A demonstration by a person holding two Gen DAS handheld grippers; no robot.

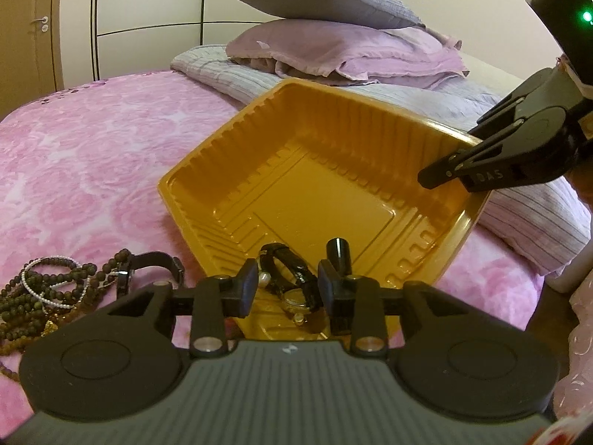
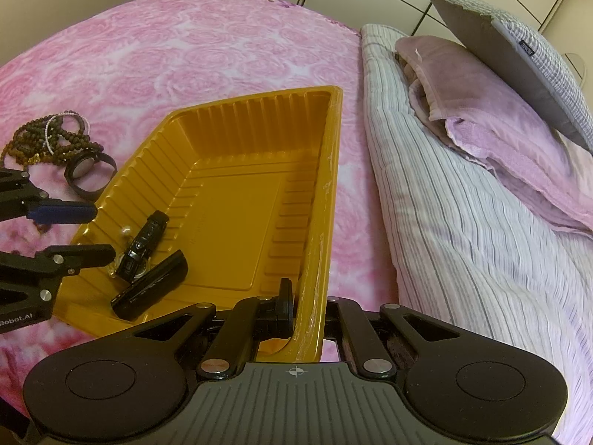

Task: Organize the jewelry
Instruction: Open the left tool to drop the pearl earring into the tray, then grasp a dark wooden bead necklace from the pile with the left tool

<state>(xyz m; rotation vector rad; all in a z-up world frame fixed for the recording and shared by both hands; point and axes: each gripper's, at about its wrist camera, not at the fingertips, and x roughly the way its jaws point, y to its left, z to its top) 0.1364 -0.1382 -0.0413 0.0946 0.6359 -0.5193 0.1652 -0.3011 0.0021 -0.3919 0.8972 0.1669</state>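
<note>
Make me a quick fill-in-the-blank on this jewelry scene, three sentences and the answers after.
1. The black watch lies inside the ____ tray.
2. The right gripper is shut on the tray's ____.
3. The brown bead necklaces lie on the ____ bedspread, outside the tray.

Missing words: yellow; rim; pink
</note>
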